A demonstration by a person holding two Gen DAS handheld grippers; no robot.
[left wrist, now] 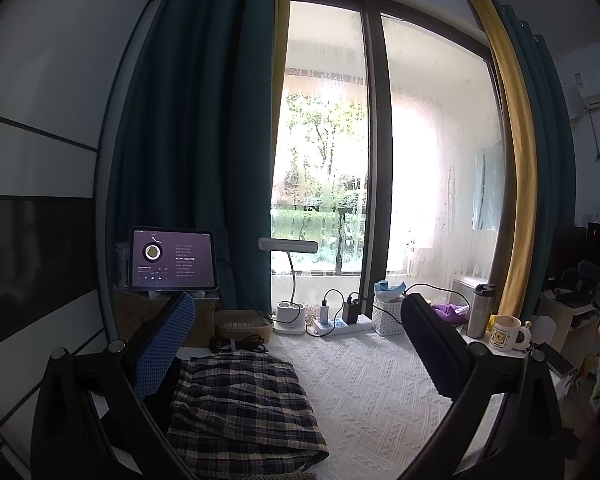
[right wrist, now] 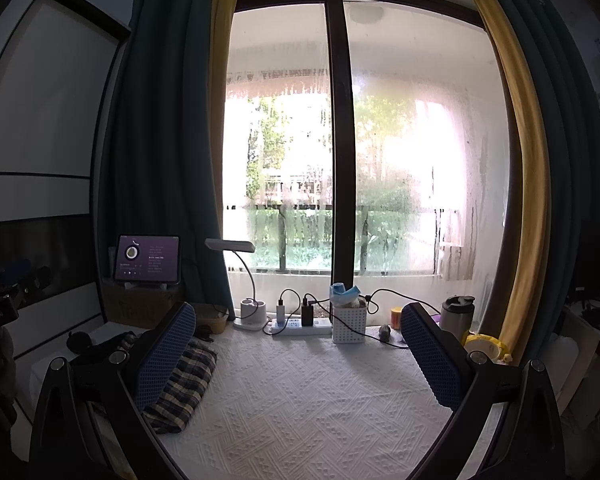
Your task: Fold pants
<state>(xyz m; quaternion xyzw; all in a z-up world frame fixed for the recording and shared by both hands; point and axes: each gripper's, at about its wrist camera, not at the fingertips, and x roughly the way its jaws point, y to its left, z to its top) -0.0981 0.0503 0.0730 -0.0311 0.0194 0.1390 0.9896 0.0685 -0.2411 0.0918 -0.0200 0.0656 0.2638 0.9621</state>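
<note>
Backlit scene, strong daylight from the window (left wrist: 380, 140).
Glare blew out the panes; the room sides and both views' corners fell dark. Fisheye bending curved the curtains (right wrist: 528, 160) and frame. The white cloth (right wrist: 320, 400) was evenly lit, focus acceptable throughout.

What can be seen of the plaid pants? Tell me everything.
The plaid pants are dark navy with cream checks, in a soft woven-looking cloth. They lie folded into a compact, slightly puffy rectangle on the white textured cover, at its left side. Neither open gripper holds them. A coiled black cable lies just beyond their far edge.
</note>
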